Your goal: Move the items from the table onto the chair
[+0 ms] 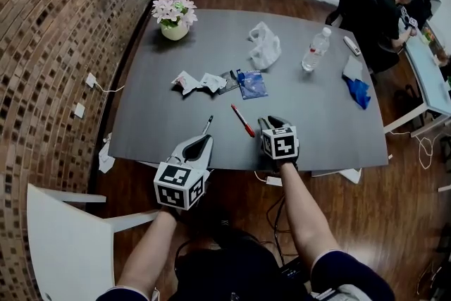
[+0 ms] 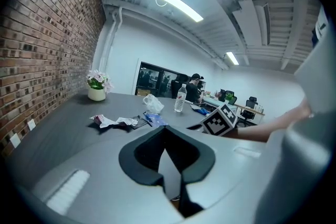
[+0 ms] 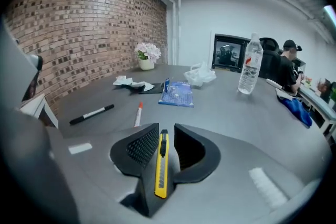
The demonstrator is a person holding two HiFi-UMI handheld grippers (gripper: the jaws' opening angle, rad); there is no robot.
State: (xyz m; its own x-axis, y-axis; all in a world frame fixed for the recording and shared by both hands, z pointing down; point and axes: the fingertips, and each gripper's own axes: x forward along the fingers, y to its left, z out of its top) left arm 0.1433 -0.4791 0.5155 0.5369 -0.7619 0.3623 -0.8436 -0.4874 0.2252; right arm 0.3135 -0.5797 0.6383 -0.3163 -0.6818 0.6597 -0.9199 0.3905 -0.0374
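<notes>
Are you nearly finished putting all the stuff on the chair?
Not nearly. Done: nothing shows on the visible part of the white chair. In hand: the right gripper grips a yellow utility knife; the left gripper is shut and empty. Left on the table: black marker, red pen, blue packet, crumpled wrappers, plastic bag, water bottle, flower pot.

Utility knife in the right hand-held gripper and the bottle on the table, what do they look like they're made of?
Utility knife: likely plastic, with a matte yellow casing and a black slider.
Bottle: probably clear, glossy plastic, since the wall shows through it; white cap on top.
</notes>
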